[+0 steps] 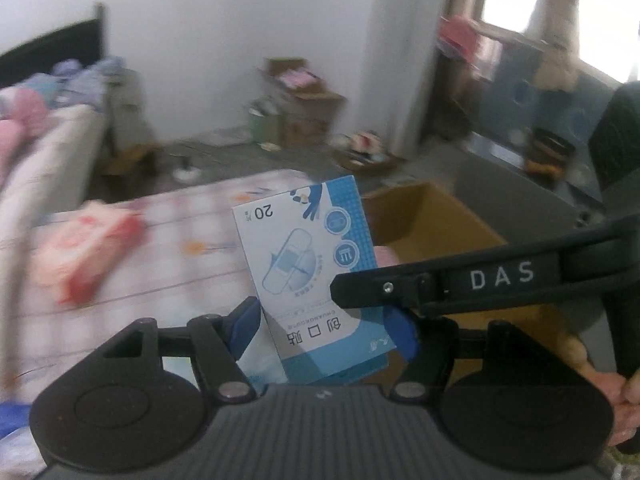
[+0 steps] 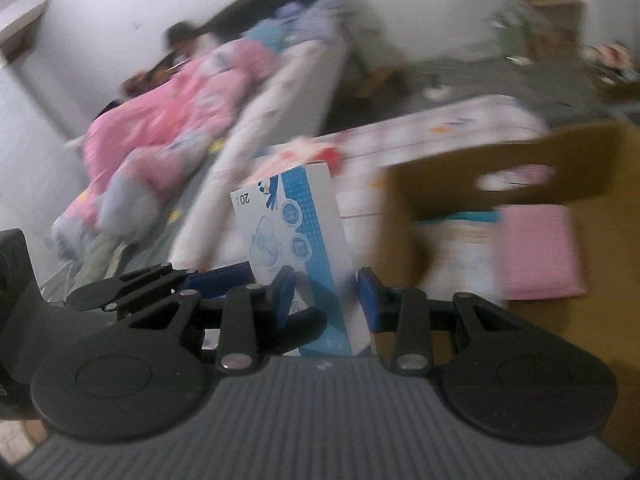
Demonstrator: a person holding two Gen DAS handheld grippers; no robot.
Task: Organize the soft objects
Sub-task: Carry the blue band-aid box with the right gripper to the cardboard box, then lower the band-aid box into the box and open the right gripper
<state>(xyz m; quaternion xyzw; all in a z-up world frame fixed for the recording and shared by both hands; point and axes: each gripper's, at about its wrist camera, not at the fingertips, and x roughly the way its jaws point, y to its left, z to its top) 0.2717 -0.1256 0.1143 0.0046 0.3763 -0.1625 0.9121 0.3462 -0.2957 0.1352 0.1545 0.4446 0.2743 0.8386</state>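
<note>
**A:** State the condition of both grippers and the location of the item.

**B:** The bandage box [image 1: 308,276] is held upright and clear of the table, printed face toward the cameras, text inverted. The left gripper [image 1: 326,328] has its jaws clamped across the box's wide face, blue pads [image 1: 244,328] bearing on the two side edges. The right gripper [image 2: 326,300] is closed across the narrower dimension of the same box; in the left wrist view one of its fingers crosses in front of the box from the right.

**A:** Why two grips on one light carton?

**B:** Probably for control. The carton is thin card – a single pinch could let it pivot or crush. Opposed grips on two axes keep it square.

**A:** Where does it stand relative to the destination?

**B:** The cardboard box [image 2: 508,160] sits just right of the item, open top facing up, with a pink folded cloth [image 2: 540,252] and other flat packs already inside. Behind and left lies the table with the patterned cloth [image 1: 192,216], carrying a pink-and-red soft pack [image 1: 84,248]. Both views are heavily blurred.

**A:** Judged step?

**B:** Transfer toward the cardboard box – item not yet over the opening, by my reading. Next requirement: bring it above the free space beside the pink cloth, then release one grip before the other so the carton does not tip.
</note>
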